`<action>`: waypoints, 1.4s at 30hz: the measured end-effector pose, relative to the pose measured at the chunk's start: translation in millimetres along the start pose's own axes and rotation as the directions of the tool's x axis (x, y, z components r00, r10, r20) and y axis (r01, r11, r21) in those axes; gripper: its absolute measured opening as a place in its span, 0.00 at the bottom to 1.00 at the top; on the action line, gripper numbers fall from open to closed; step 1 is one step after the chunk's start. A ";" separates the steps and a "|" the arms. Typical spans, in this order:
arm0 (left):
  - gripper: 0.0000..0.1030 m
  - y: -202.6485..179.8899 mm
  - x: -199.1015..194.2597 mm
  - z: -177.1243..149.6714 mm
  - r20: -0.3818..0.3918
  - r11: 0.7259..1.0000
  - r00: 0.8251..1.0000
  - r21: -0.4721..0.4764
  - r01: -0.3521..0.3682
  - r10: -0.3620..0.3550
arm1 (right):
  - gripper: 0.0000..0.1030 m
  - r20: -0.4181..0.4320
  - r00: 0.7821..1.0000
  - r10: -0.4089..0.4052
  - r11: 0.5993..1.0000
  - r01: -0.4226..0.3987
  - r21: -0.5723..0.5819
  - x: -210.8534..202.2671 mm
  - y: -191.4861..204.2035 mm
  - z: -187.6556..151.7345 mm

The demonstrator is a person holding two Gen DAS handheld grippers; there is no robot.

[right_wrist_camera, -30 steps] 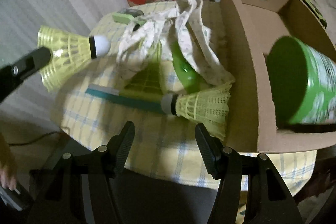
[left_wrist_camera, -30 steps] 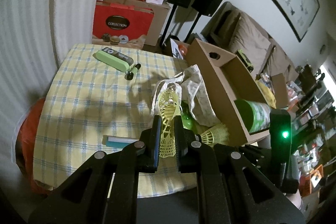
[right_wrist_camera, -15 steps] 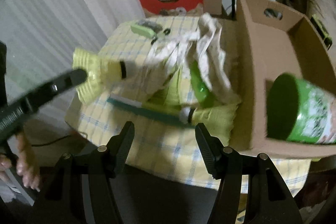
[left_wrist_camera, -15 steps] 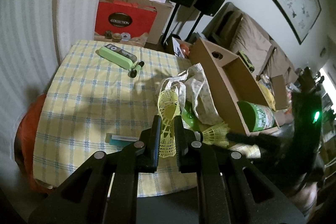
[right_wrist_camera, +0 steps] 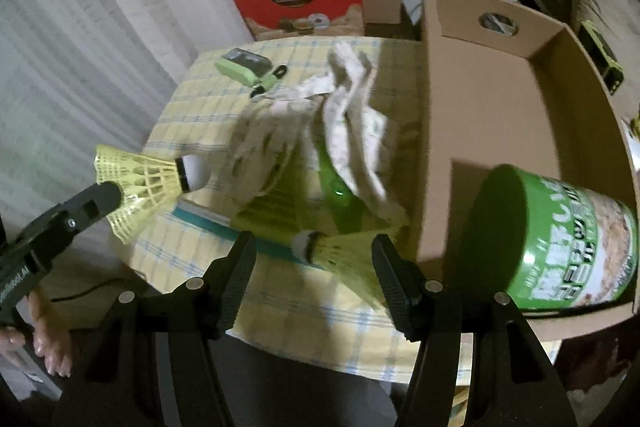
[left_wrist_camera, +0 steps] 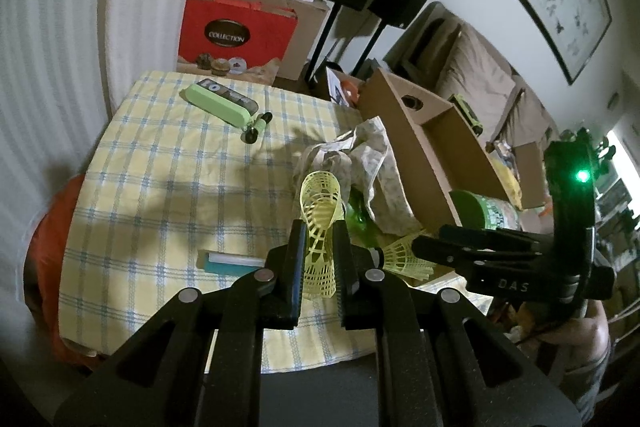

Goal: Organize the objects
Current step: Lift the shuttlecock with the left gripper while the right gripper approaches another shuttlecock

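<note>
My left gripper (left_wrist_camera: pixel 319 235) is shut on a yellow shuttlecock (left_wrist_camera: pixel 320 223) by its mesh skirt and holds it above the table's front edge; it also shows in the right wrist view (right_wrist_camera: pixel 140 179), white cork pointing right. My right gripper (right_wrist_camera: pixel 314 255) is open, its jaws on either side of a second yellow shuttlecock (right_wrist_camera: pixel 344 251) that lies on the checked tablecloth (left_wrist_camera: pixel 160 163) next to the cardboard box (right_wrist_camera: pixel 500 87). A green canister (right_wrist_camera: pixel 552 239) lies in the box's near end.
A crumpled white cloth (right_wrist_camera: pixel 332 123) covers a green bottle (right_wrist_camera: pixel 336 183) mid-table. A teal flat box (left_wrist_camera: pixel 232 263) lies near the front edge. A light green case (left_wrist_camera: pixel 218 101) and small roller (left_wrist_camera: pixel 256 127) sit at the far side. Red gift bags (left_wrist_camera: pixel 236 35) stand behind.
The right gripper drew back, then came in lower and closer, so its open jaws now flank the shuttlecock on the table. The left gripper still holds its shuttlecock.
</note>
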State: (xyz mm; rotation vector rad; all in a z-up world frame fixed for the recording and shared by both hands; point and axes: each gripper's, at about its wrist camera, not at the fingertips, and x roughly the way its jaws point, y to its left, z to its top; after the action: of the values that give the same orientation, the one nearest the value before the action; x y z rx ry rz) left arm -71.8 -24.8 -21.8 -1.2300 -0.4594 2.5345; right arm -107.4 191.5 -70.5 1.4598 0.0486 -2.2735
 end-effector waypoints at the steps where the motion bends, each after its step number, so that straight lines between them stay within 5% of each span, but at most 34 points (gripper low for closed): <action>1: 0.12 -0.1 0.2 -0.4 -0.001 1.000 1.000 0.001 0.001 -0.001 | 0.59 0.002 1.000 -0.009 1.000 0.009 -0.001 -2.0 -1.5 -1.2; 12: 0.12 -3.0 -2.8 0.0 0.005 1.000 1.000 0.013 0.002 -0.002 | 0.50 -0.059 0.996 -0.068 0.997 0.066 -0.027 -7.3 -6.6 -6.9; 22: 0.13 -5.8 -2.6 -1.7 0.002 1.000 1.000 0.016 0.015 -0.015 | 0.56 -0.072 0.993 -0.099 0.992 0.092 -0.085 3.0 22.8 -16.1; 42: 0.13 -17.6 6.6 -10.0 -0.034 0.998 0.999 0.048 0.030 -0.029 | 0.58 -0.047 0.992 -0.119 0.992 0.120 0.030 2.3 8.3 -51.2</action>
State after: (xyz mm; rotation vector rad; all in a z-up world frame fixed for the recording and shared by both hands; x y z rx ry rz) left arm -65.8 -4.7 -25.2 -1.2371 -0.4024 2.4815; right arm -61.2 196.4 -93.5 1.5642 0.1166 -2.3455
